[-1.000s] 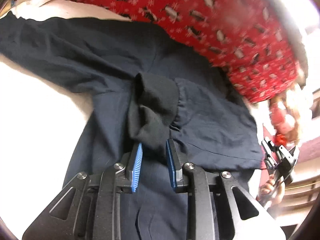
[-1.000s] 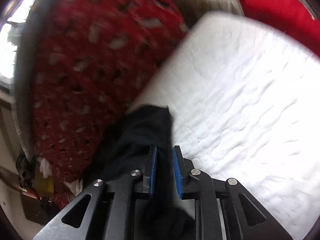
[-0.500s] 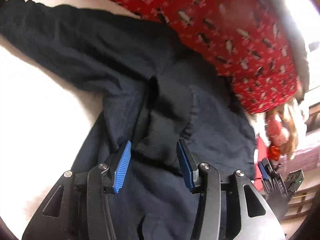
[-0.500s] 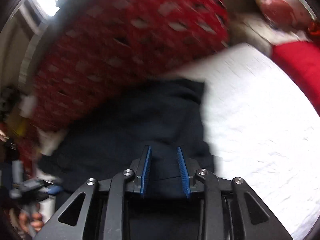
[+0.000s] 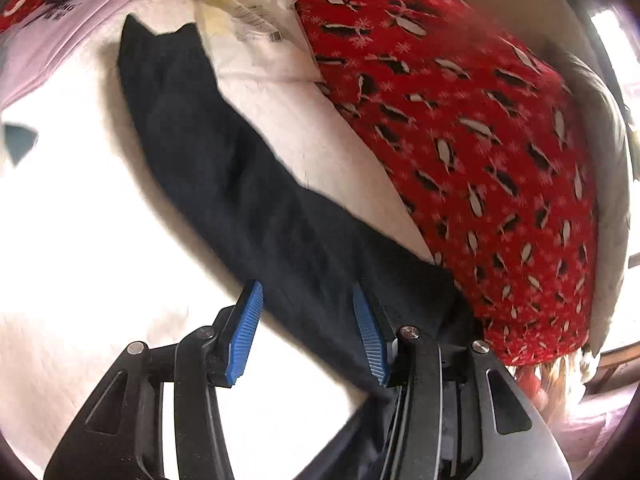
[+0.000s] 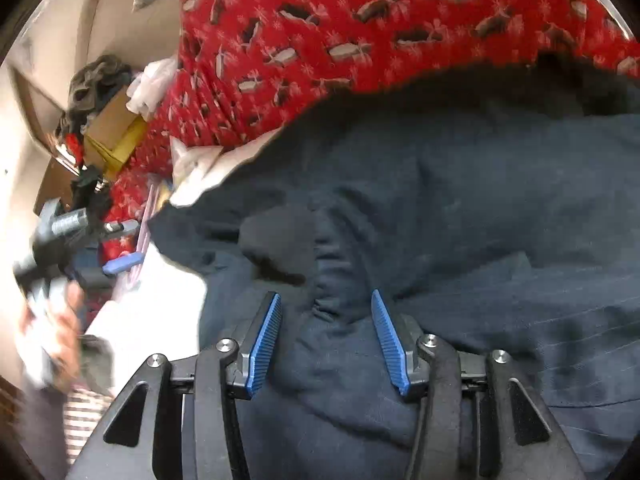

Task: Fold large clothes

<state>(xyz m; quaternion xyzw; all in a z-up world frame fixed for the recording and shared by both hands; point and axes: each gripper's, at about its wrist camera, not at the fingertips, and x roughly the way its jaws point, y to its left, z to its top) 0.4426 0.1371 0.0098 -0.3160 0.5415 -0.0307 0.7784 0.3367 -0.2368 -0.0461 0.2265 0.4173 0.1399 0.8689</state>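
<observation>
Navy garment was spread on white bed, far edge touching red penguin blanket. Left claw was held wide open over long sleeve, nothing gripped. Right claw likewise open over bunched cuff. Step judged: between folds. Next: fresh grip needed.

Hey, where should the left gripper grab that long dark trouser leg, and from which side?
Grip the dark trouser leg at its far hem, coming in from the white bedding side. The leg lies stretched flat, and the left gripper is open; the red penguin blanket crowds the other edge.
</observation>
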